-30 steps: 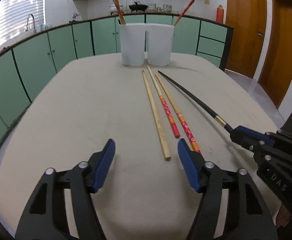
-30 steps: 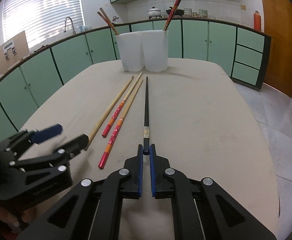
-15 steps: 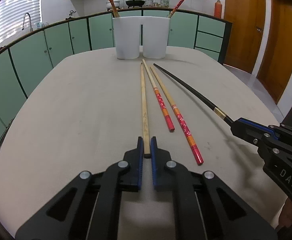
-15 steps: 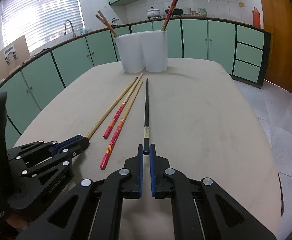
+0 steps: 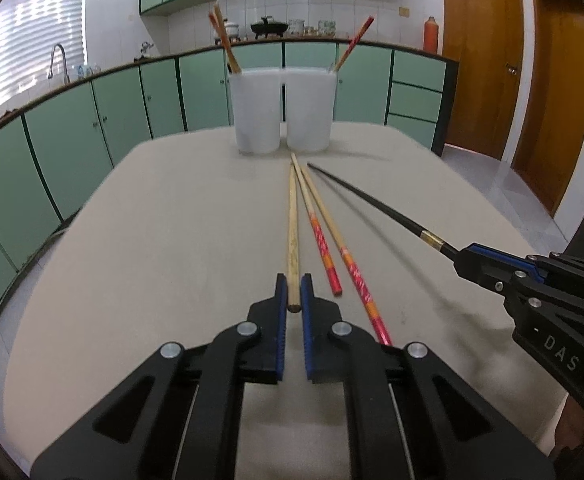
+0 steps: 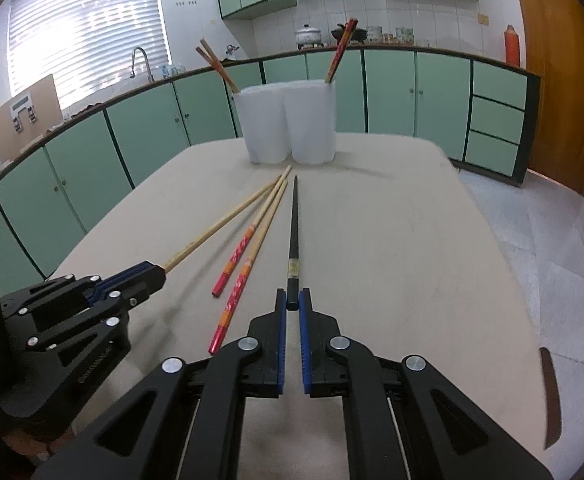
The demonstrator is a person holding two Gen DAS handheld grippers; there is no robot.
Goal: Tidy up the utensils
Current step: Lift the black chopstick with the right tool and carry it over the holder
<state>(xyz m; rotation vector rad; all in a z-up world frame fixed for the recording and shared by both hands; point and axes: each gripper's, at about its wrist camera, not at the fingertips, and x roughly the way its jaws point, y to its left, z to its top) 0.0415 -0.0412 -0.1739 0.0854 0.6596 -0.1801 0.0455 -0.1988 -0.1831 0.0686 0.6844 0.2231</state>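
Note:
My left gripper [image 5: 293,294] is shut on the near end of a plain wooden chopstick [image 5: 292,224], which points toward two white cups [image 5: 282,110] at the table's far end. My right gripper [image 6: 292,304] is shut on the near end of a black chopstick [image 6: 293,232]. Both chopsticks look lifted at the near end. Two red-patterned chopsticks [image 5: 345,258] lie on the table between them. The left cup holds two chopsticks [image 5: 222,42], the right cup one [image 5: 353,44]. The right gripper also shows in the left wrist view [image 5: 463,262], the left gripper in the right wrist view [image 6: 156,276].
The beige table [image 5: 152,240] has rounded edges. Green cabinets [image 5: 72,132] run behind and to the left. Tiled floor [image 6: 551,248] and wooden doors [image 5: 479,56] lie to the right.
My left gripper moved in and shut on the wooden chopstick, then raised its near end. My right gripper stayed shut on the black chopstick and also rose slightly.

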